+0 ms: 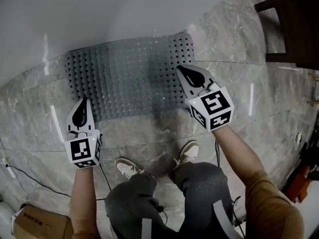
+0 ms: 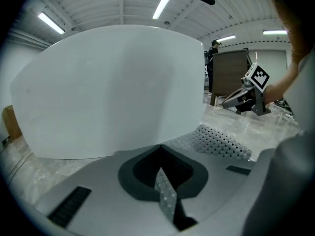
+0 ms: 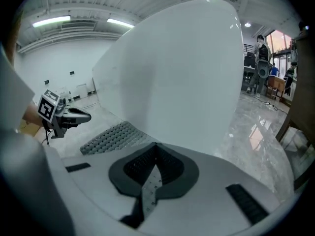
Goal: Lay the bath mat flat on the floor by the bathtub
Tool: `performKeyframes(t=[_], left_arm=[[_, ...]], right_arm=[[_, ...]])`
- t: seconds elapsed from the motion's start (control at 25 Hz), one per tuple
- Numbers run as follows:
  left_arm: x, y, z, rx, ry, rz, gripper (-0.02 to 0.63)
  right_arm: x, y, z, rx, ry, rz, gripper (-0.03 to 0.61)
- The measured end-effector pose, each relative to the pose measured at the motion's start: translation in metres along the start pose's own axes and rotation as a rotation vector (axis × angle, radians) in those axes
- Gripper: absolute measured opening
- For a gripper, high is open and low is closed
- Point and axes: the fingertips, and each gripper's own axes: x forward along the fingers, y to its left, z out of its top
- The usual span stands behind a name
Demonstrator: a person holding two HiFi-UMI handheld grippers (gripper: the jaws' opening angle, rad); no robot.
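Note:
A grey perforated bath mat (image 1: 132, 76) lies spread on the marble floor against the white bathtub (image 1: 99, 14). My left gripper (image 1: 83, 103) is at the mat's near left corner, shut on its edge. In the left gripper view a strip of mat (image 2: 165, 195) is pinched between the jaws of the left gripper (image 2: 160, 150), with the tub wall (image 2: 108, 87) ahead. My right gripper (image 1: 182, 71) is shut on the mat's near right edge. The right gripper view shows the right gripper (image 3: 156, 147) closed on a mat strip (image 3: 149, 188).
A dark wooden piece of furniture (image 1: 294, 24) stands at the far right. A cardboard box (image 1: 37, 223) and a black cable (image 1: 30, 180) lie at the near left. The person's shoes (image 1: 129, 167) stand just behind the mat.

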Motion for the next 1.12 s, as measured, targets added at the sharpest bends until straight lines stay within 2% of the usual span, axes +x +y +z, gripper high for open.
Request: performKeyframes(t=[0.16, 0.28, 0.48, 0.72, 1.0, 1.12], left_arm=[[-0.027, -0.003, 0.039, 0.008, 0.021, -0.018, 0.005], [-0.049, 0.003, 0.067, -0.031, 0.021, 0.001, 0.005], [-0.081, -0.006, 0.119, -0.050, 0.004, 0.002, 0.005], [-0.118, -0.014, 0.190, -0.112, -0.033, 0.008, 0.005], [-0.161, -0.017, 0.276, -0.073, -0.048, 0.006, 0.005], [-0.178, -0.018, 0.306, -0.059, -0.057, 0.005, 0.005]], right_arm=[[-0.025, 0.012, 0.026, 0.024, 0.022, -0.012, 0.005], [-0.051, 0.017, 0.048, 0.049, 0.026, -0.025, 0.005], [-0.100, 0.025, 0.088, 0.013, 0.057, -0.033, 0.005], [-0.160, 0.026, 0.140, -0.001, 0.069, -0.050, 0.005], [-0.233, 0.023, 0.213, -0.046, 0.059, -0.041, 0.005], [-0.260, 0.015, 0.238, -0.024, 0.045, -0.066, 0.005]])
